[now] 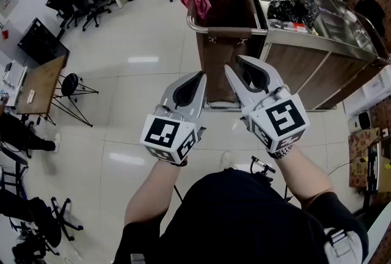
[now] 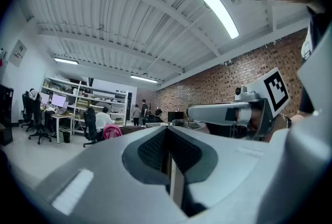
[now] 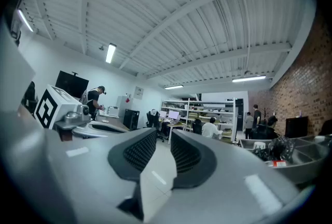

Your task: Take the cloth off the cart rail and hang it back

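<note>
A pink cloth (image 1: 195, 0) hangs over the far left corner of the steel rail (image 1: 227, 30) of a wooden cart (image 1: 293, 55), straight ahead of me. It also shows small and far off as a pink cloth (image 2: 112, 131) in the left gripper view. Both grippers are held up side by side, short of the cart and well apart from the cloth. My left gripper (image 1: 197, 78) (image 2: 167, 134) is shut with nothing in it. My right gripper (image 1: 245, 67) (image 3: 163, 137) stands open, only floor showing between its pads.
The cart's top tray (image 1: 333, 24) holds a black bag (image 1: 293, 11) and small items. Desks and office chairs (image 1: 91, 0) stand at the back left. A wooden table (image 1: 43, 82) and a stool (image 1: 70, 82) are at the left. Boxes (image 1: 365, 156) lie at the right. People sit at distant desks (image 3: 210, 127).
</note>
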Available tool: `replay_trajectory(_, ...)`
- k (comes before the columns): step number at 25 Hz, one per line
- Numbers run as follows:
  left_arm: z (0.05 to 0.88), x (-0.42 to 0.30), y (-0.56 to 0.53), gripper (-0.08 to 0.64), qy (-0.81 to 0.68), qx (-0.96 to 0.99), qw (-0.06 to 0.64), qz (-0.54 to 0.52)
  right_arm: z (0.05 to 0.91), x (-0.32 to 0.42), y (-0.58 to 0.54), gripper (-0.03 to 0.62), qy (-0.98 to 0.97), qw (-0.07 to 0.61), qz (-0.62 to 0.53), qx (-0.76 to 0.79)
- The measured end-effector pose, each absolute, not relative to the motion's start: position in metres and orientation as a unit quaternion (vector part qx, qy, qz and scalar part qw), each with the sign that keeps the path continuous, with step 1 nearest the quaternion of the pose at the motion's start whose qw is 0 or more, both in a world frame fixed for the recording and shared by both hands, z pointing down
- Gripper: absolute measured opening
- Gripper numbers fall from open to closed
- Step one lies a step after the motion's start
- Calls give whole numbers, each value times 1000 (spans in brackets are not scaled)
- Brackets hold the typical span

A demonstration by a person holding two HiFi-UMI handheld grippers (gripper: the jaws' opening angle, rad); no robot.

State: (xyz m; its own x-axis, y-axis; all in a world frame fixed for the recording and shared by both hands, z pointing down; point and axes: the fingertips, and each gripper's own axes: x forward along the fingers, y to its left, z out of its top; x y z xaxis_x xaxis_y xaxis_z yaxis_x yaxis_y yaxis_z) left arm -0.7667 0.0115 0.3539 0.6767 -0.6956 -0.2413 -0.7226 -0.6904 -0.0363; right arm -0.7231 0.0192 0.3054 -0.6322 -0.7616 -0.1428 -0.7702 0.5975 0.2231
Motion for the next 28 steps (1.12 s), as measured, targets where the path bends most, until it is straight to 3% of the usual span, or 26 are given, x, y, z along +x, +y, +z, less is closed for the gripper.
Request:
replay_trajectory(10,332,-730,-89,-14,405,-907,70,93,285,-688,-85,103,903,13,122,-412)
replay_trajectory(28,332,-757,-268,-14,427,-899,52,77,292,-708,-267,120,907,-27,98,-409)
